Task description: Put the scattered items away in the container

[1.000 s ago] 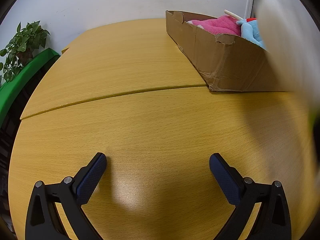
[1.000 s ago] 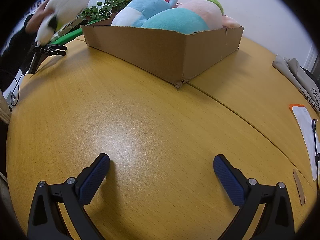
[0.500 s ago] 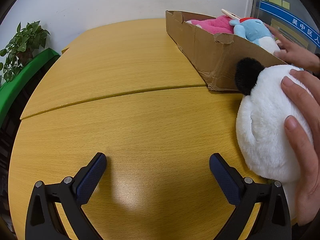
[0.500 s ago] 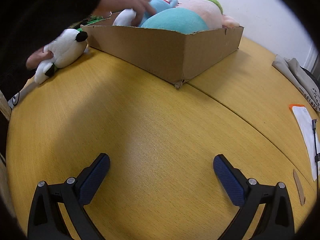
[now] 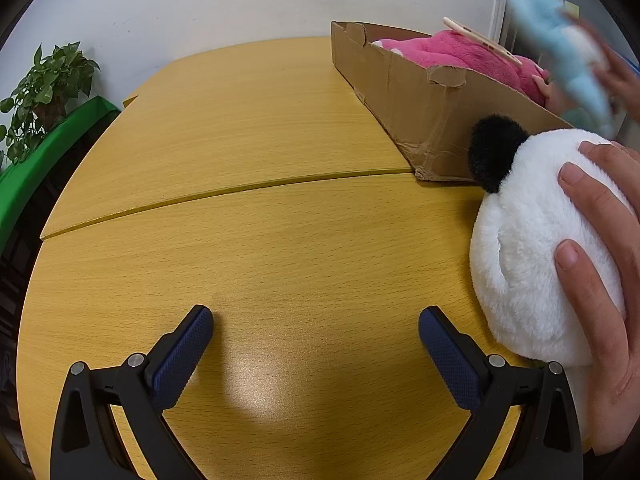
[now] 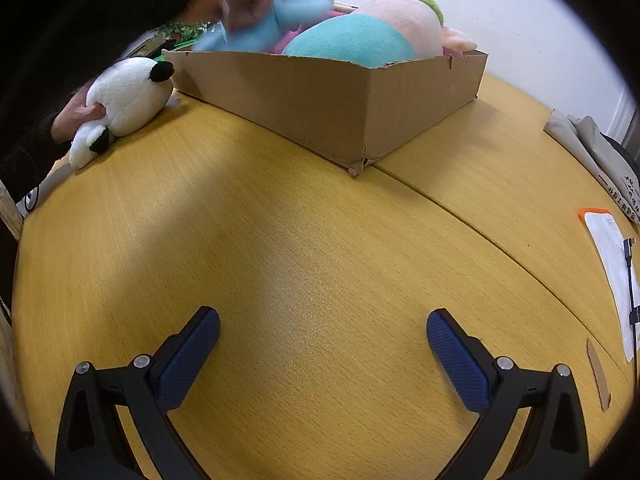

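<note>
**Blue plush lifted out of the box while the panda stays on the table**

The wooden table point(image 6: 320, 248) carries the cardboard box point(image 6: 340, 104) at its far side, loaded with a teal-and-peach plush point(image 6: 360, 36) and, seen from the left wrist, a pink plush point(image 5: 460, 54). Half a second ago a bare hand rested on a blue plush inside the box; now that blue plush point(image 6: 276, 4) is raised above the rim, blurred with motion, gripped by the hand point(image 6: 240, 0). The panda plush point(image 5: 532, 248) lies on the table just beside the box's near corner, much where it was, with the person's other hand point(image 5: 604, 272) pressed over its back. The left gripper point(image 5: 316, 336) and right gripper point(image 6: 323, 332) rest low over bare tabletop as before, each with fingers spread wide and holding nothing.
</note>
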